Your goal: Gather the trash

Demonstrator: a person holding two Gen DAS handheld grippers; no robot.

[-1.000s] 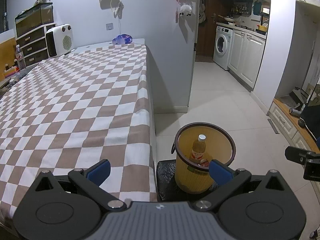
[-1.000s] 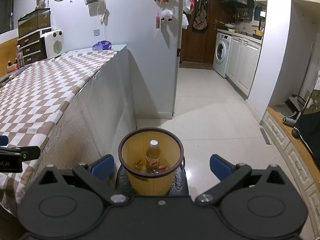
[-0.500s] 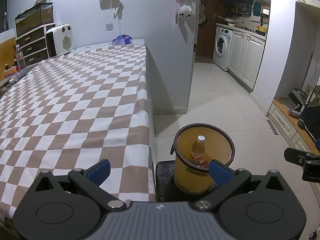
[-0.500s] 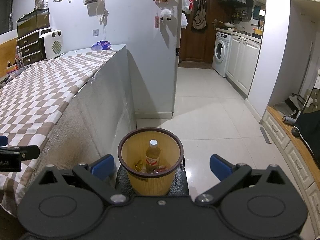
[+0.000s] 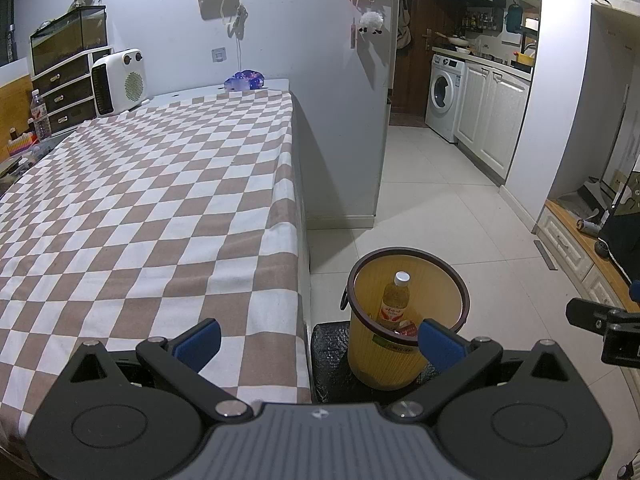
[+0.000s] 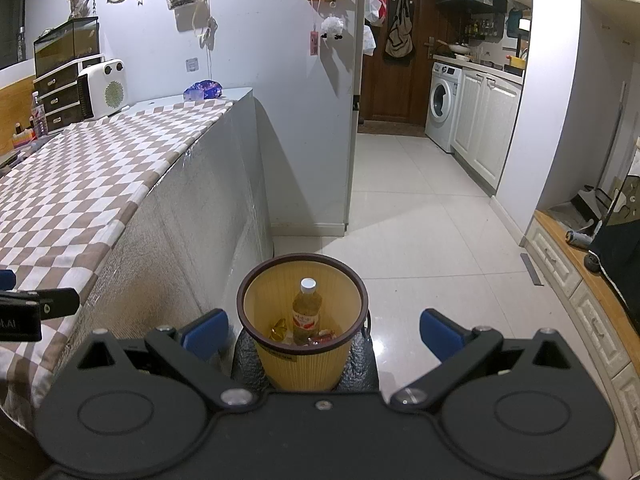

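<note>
The trash bin point(image 6: 302, 320), yellow with a dark brown rim, stands on a black mat point(image 6: 244, 360) on the tiled floor point(image 6: 420, 220), just beside the end of the table with its brown-and-white checked cloth point(image 5: 140, 208). Inside it a plastic bottle point(image 6: 306, 310) with a white cap stands upright, and next to its base lie a few small wrappers, one gold, one red; I can't make them out any better. My right gripper point(image 6: 322, 328) hangs above the bin with its blue-padded fingers point(image 6: 438, 332) spread wide and nothing between them, the bin framed in the gap. My left gripper point(image 5: 316, 338) is over the corner of the table, also spread wide and empty; its right-hand pad overlaps the bin's near rim in that view. Each gripper's tip shows at the edge of the other's view. Far down the table sit a white heater point(image 5: 118, 82) and a purple bundle point(image 5: 245, 80). A washing machine point(image 6: 442, 106) stands in the kitchen beyond.
</note>
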